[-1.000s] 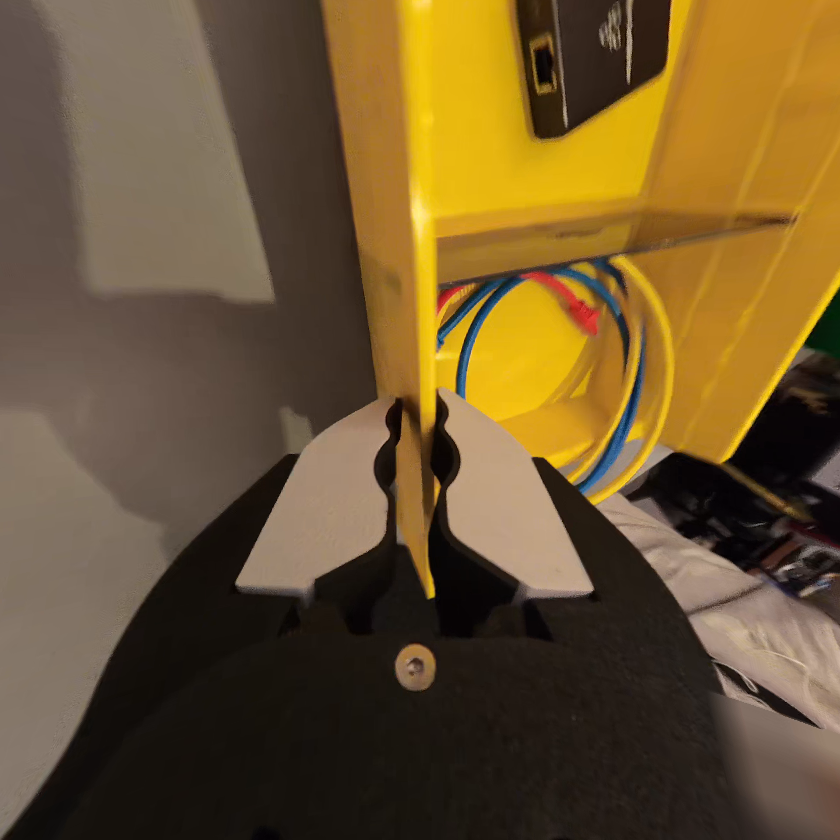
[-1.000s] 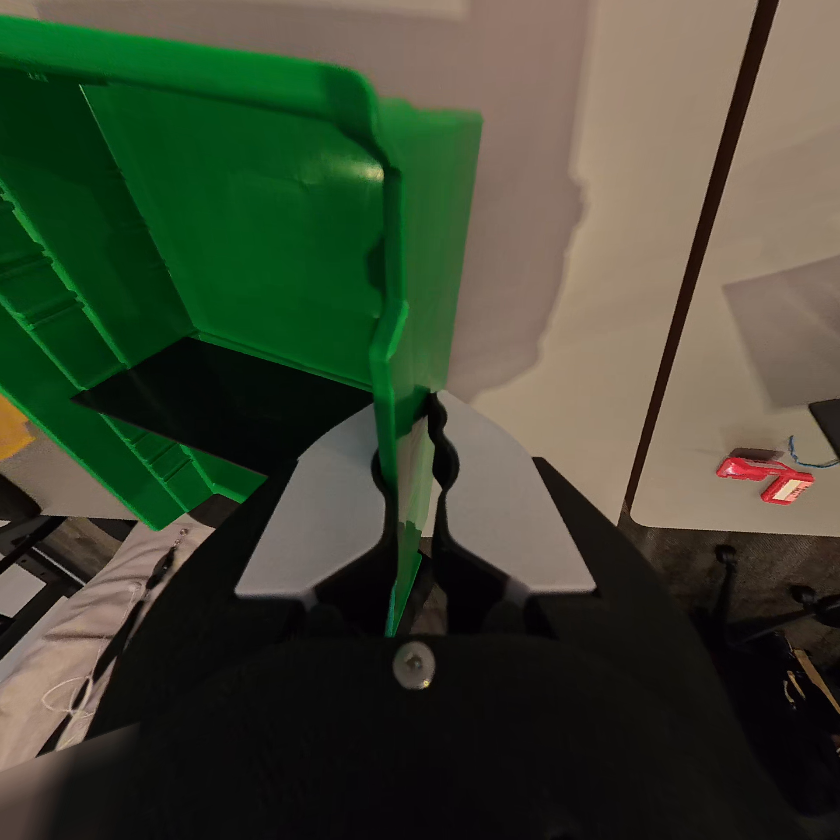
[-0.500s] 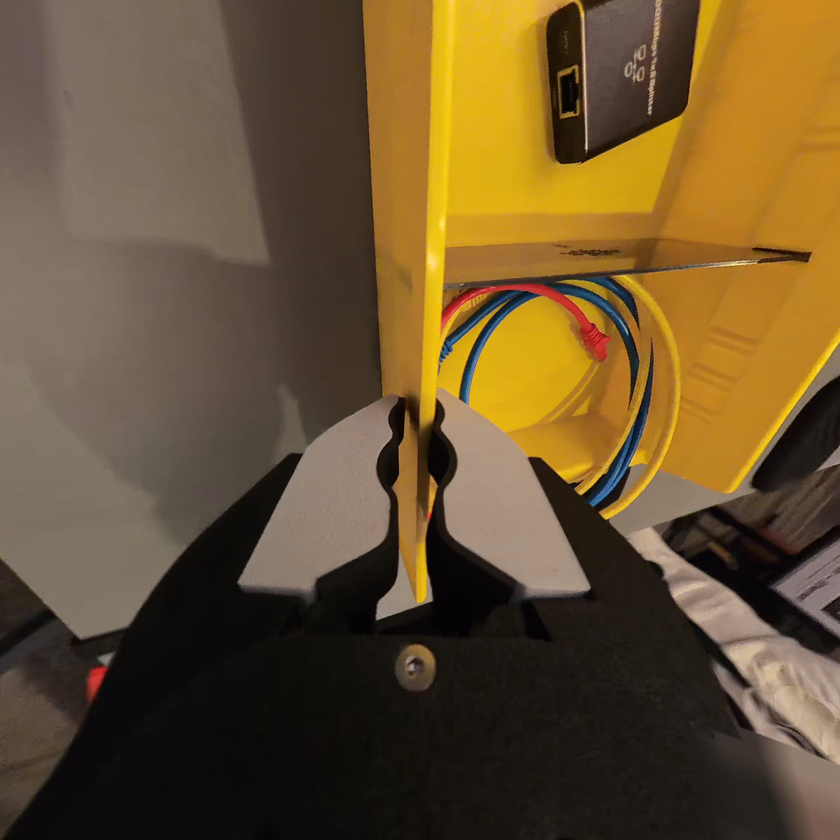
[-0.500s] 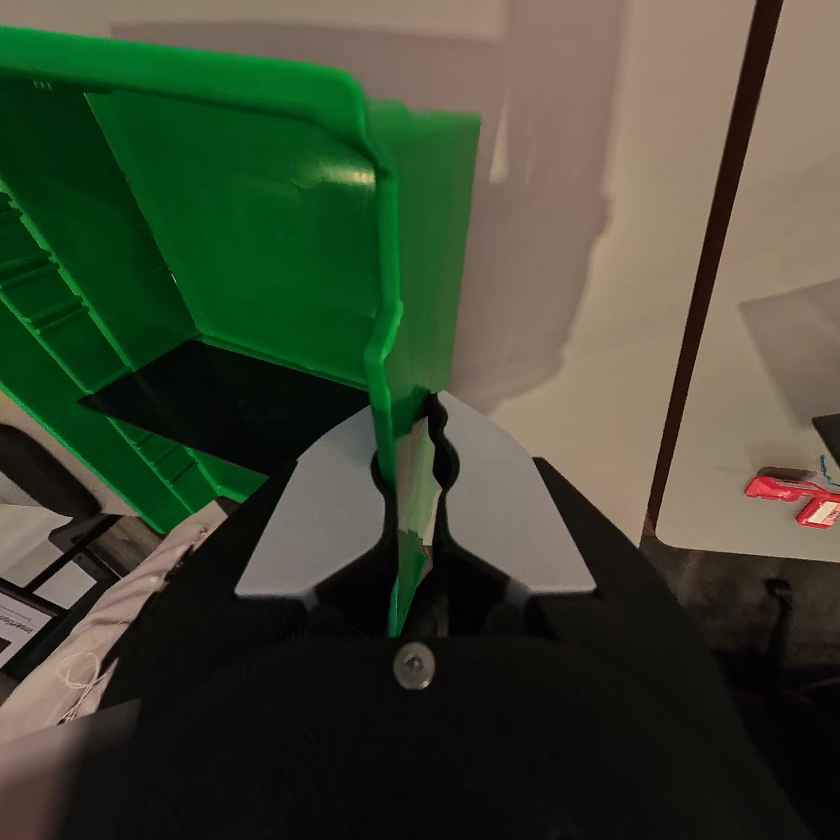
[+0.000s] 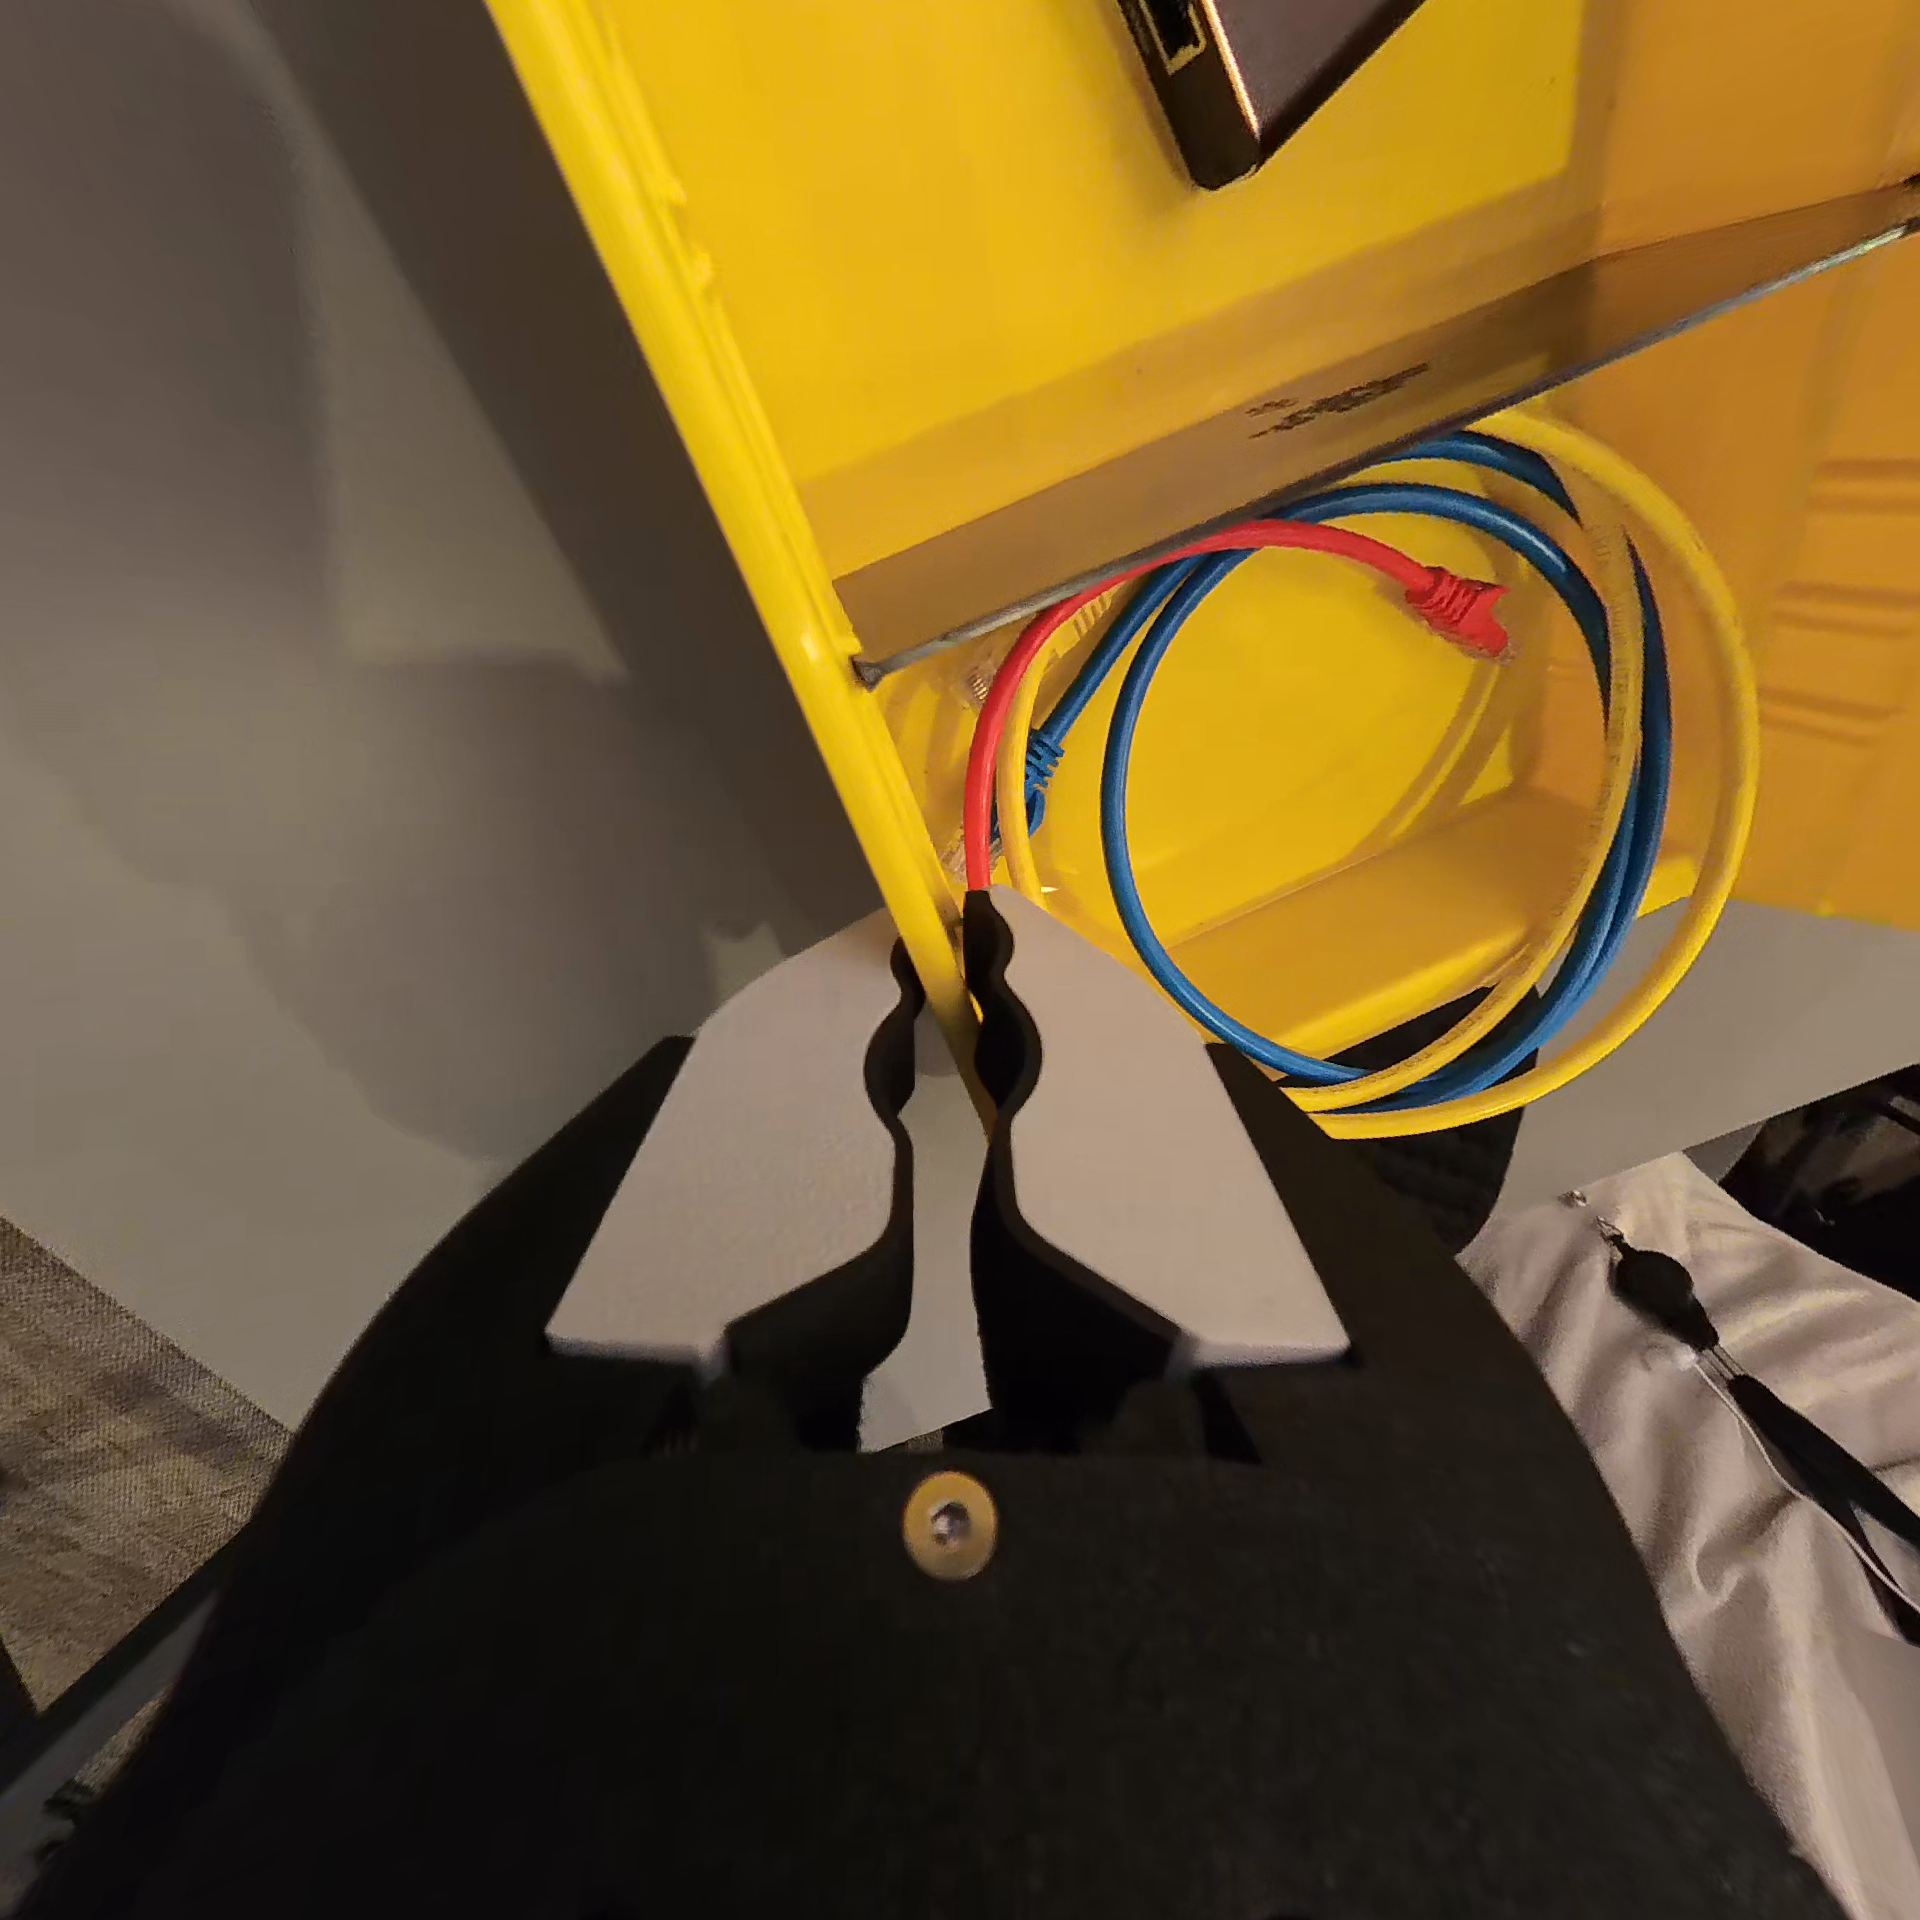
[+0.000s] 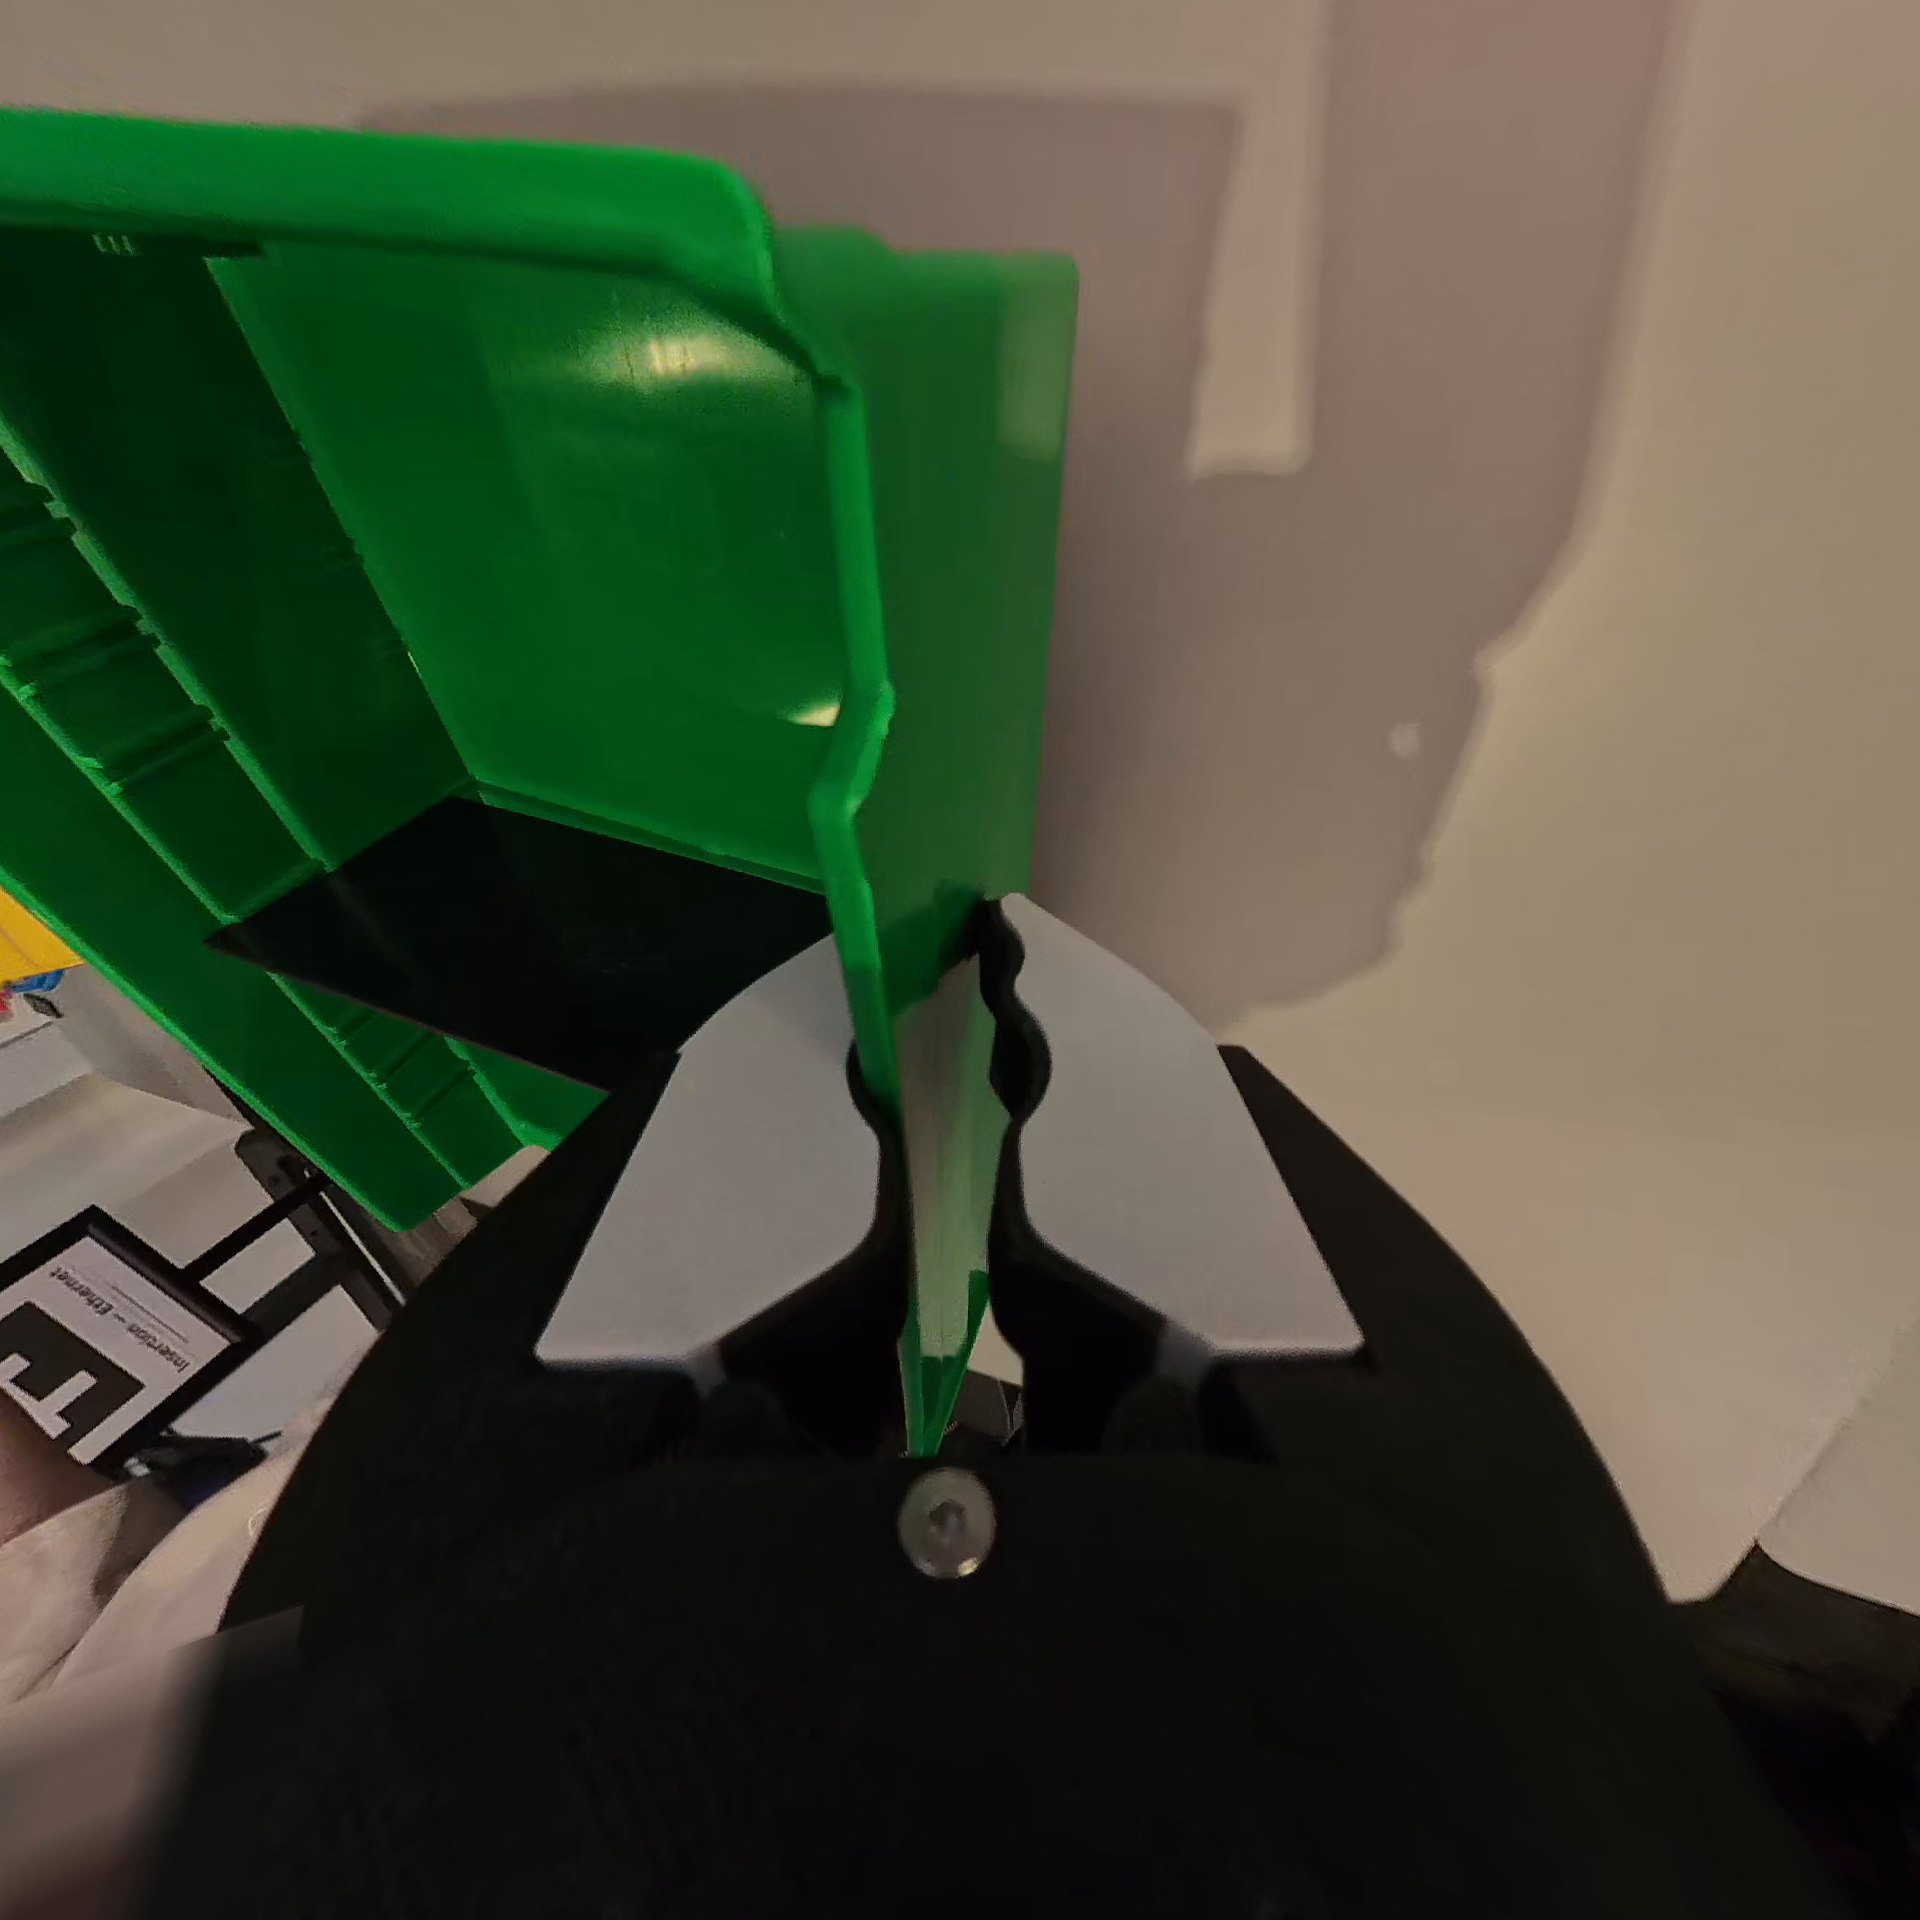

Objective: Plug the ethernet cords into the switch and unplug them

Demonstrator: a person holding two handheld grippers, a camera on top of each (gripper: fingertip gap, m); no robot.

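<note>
Above the white worktop (image 5: 312, 935), we carry two bins; no cord is plugged in yet.

Our left gripper (image 5: 940, 961) fingers clamp the yellow bin (image 5: 1039, 312) wall; inside lie the black switch (image 5: 1247, 94) and, past a divider, coiled ethernet cords (image 5: 1132, 831). Our right gripper (image 6: 914, 945) fingers pinch the green bin (image 6: 520, 520) wall. All plugging and unplugging remains.

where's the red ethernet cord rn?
Left wrist view: the red ethernet cord lies in the yellow bin, in the compartment below the divider, coiled with the blue cord and yellow cord.
</note>
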